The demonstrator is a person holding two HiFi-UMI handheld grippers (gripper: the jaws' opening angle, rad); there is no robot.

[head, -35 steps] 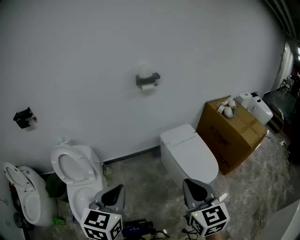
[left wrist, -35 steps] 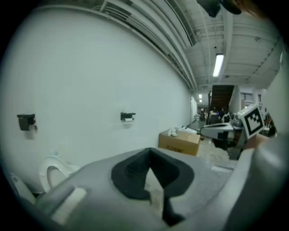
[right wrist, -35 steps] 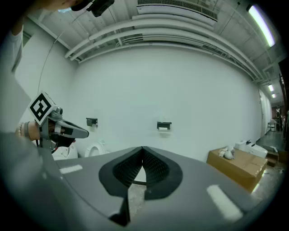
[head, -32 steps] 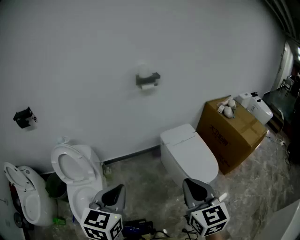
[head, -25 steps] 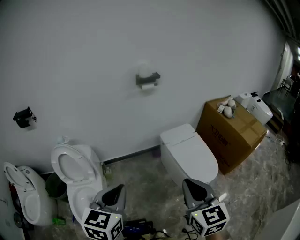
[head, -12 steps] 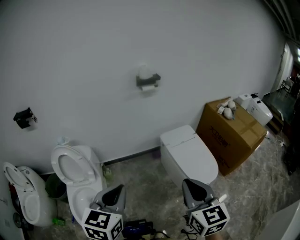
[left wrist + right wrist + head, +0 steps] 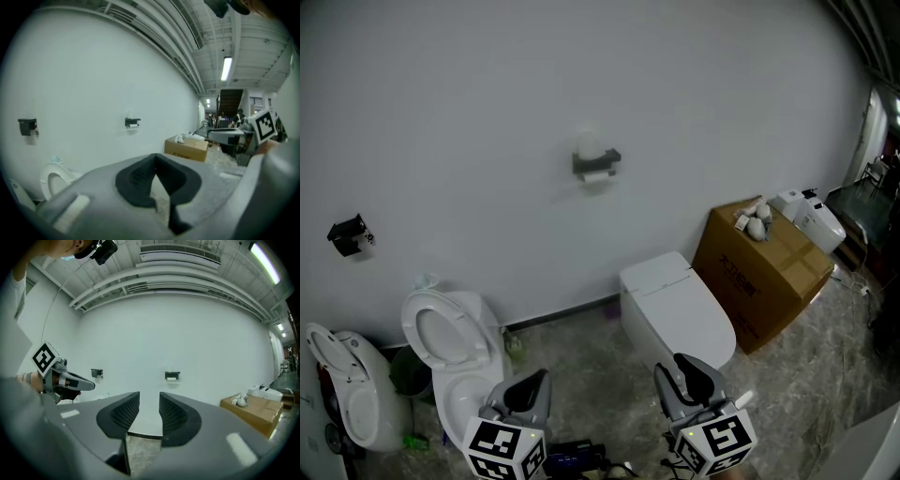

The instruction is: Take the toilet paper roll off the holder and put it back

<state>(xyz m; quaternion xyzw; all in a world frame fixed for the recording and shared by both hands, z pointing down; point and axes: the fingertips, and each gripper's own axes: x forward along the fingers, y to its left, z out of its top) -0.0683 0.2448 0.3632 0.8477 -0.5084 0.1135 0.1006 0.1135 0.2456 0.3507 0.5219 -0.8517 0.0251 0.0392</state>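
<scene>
A black holder (image 7: 596, 159) hangs on the white wall, far ahead, with the white toilet paper roll (image 7: 598, 174) under it. In the right gripper view the roll (image 7: 172, 378) shows small beyond the jaws, and in the left gripper view the roll (image 7: 133, 125) is just as distant. My right gripper (image 7: 677, 367) is low at the front; its jaws have just been opening and stand apart with nothing between them (image 7: 149, 397). My left gripper (image 7: 536, 377) sits beside it, its pads meeting at the tips (image 7: 155, 157), empty.
A white toilet with closed lid (image 7: 675, 305) stands below the holder. A cardboard box (image 7: 764, 267) is to its right. A toilet with raised seat (image 7: 445, 337) and another toilet (image 7: 347, 394) are at left. A second black holder (image 7: 347, 234) hangs at far left.
The right gripper's jaws have spread apart; earlier they were together. Both hands and everything else stay where they were.
</scene>
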